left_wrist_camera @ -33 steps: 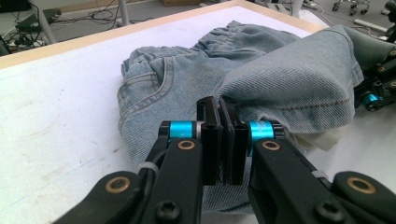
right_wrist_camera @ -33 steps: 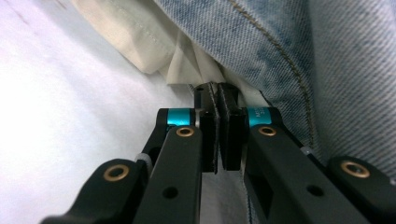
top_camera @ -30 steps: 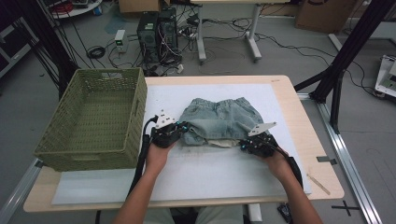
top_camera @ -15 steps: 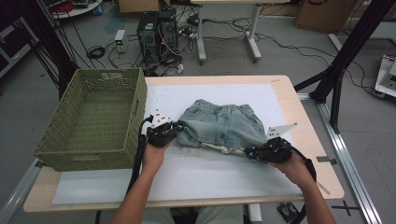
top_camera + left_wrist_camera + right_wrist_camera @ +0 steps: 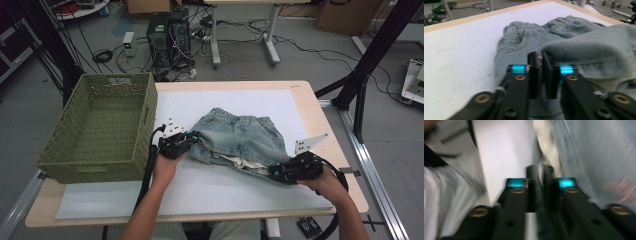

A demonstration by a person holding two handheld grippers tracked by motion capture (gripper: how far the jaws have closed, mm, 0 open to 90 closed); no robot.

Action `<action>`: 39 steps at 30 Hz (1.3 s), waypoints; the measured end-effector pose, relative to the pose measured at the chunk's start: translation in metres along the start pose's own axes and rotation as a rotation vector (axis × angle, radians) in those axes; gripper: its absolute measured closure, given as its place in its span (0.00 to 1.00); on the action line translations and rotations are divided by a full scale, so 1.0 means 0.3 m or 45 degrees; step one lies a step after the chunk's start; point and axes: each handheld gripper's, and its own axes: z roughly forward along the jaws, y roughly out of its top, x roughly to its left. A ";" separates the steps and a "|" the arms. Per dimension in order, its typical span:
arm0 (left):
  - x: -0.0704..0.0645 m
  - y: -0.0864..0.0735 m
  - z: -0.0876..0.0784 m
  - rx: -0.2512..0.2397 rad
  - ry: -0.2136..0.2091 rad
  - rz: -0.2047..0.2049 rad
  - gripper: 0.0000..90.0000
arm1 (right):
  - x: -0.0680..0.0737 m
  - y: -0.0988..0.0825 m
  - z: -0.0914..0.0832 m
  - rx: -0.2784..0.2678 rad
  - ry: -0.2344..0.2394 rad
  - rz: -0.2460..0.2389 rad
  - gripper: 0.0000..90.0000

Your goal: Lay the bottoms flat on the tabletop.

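Note:
Pale blue denim shorts (image 5: 240, 135) lie on the white mat (image 5: 200, 190) with a cream lining showing at the near hem. My left gripper (image 5: 194, 137) is at the shorts' left edge. In the left gripper view its jaws (image 5: 540, 56) have just been opening a sliver, and a fold of denim (image 5: 586, 47) is still pinched at the tips. My right gripper (image 5: 272, 174) is at the shorts' near right corner. Its jaws (image 5: 539, 170) have just been opening, and cloth (image 5: 586, 157) lies loose in the narrow gap.
A green woven basket (image 5: 90, 167) stands empty on the table's left side, close to my left hand. The wooden table edge (image 5: 320, 115) runs just right of the mat. Computers and cables sit on the floor beyond the table.
My right gripper has moved right and toward the table's front edge, drawing the shorts' near right corner out with it. The left gripper has stayed at the left edge.

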 end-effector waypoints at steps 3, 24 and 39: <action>-0.001 0.000 -0.003 -0.012 0.004 -0.015 0.69 | 0.004 0.021 -0.031 -0.176 0.012 0.016 0.69; 0.014 -0.066 0.034 0.182 -0.016 -0.044 0.49 | -0.237 0.065 0.144 0.175 -0.799 0.294 0.75; 0.038 -0.038 0.032 0.125 0.060 -0.063 0.97 | -0.321 0.143 0.056 -0.124 -0.912 0.394 0.94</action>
